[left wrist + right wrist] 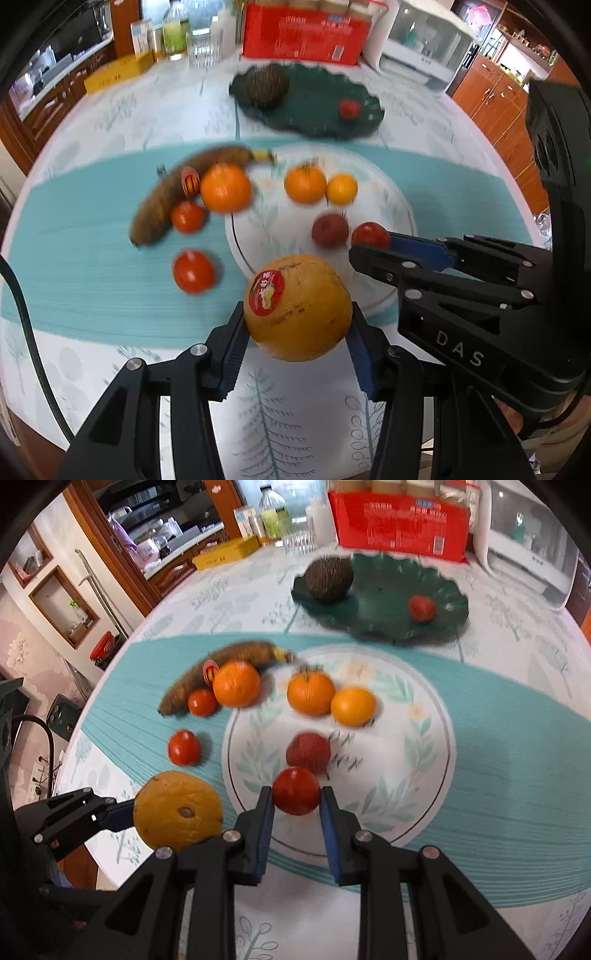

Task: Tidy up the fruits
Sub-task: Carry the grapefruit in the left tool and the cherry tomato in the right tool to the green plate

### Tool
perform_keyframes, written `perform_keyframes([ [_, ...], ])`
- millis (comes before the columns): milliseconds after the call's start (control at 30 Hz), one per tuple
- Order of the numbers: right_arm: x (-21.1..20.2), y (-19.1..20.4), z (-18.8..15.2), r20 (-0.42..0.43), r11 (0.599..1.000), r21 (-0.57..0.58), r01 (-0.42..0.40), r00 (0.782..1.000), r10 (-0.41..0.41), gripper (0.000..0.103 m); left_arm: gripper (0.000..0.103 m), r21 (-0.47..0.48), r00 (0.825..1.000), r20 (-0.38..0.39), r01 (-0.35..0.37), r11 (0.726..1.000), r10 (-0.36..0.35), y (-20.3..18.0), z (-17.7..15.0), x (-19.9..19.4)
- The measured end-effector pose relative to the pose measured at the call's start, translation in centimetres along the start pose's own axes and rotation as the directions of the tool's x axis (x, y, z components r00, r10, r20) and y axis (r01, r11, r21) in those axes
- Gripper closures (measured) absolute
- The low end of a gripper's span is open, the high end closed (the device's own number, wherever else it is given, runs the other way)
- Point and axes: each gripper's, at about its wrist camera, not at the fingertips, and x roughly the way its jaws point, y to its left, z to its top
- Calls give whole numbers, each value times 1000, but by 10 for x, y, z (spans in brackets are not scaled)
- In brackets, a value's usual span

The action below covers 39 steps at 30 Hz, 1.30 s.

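Presently: left gripper [297,332] clamps a stickered yellow melon [297,306] above the tabletop's near edge; right gripper [296,805] clamps a red tomato [296,791] over the white floral plate [424,775].

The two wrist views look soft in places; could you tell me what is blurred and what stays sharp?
Left wrist view: the yellow melon in the left gripper is sharp, the banana and green plate smeared. Right wrist view: the right gripper is crisp, its tomato slightly soft, the far fruit streaked; fisheye bends the table edge.
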Motion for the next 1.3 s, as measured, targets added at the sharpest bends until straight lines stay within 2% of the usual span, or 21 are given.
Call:
perform_keyframes([
  [167, -27, -3, 28, 79, 1000, 19, 9, 997, -10, 78, 54, 36, 998, 62, -18, 999, 16, 1, 30, -25],
  [400, -55, -9, 75, 170, 997, 20, 75, 982, -77, 78, 54, 50, 990, 140, -36, 998, 29, 8, 89, -50],
  [600, -70, -26, 118, 239, 990, 36, 138, 960, -143, 78, 54, 45, 978, 207, -50, 998, 40, 15, 153, -61],
  [767, -70, -45, 154, 261, 977, 63, 202, 942, -212, 78, 54, 50, 967, 251, -48, 998, 34, 15, 205, -63],
  [867, -65, -59, 175, 269, 967, 84, 241, 929, -255, 78, 54, 54, 964, 266, -46, 998, 30, 11, 234, -56],
  [967, -53, -77, 192, 261, 958, 114, 262, 923, -283, 78, 54, 58, 967, 255, -38, 998, 22, 6, 257, -39],
  [1133, -24, -100, 199, 214, 959, 148, 243, 939, -271, 78, 54, 67, 983, 183, -18, 998, 5, -3, 283, 12],
  [1300, 17, -114, 189, 128, 960, 170, 222, 961, -244, 78, 54, 88, 994, 108, -2, 996, -8, -13, 291, 65],
])
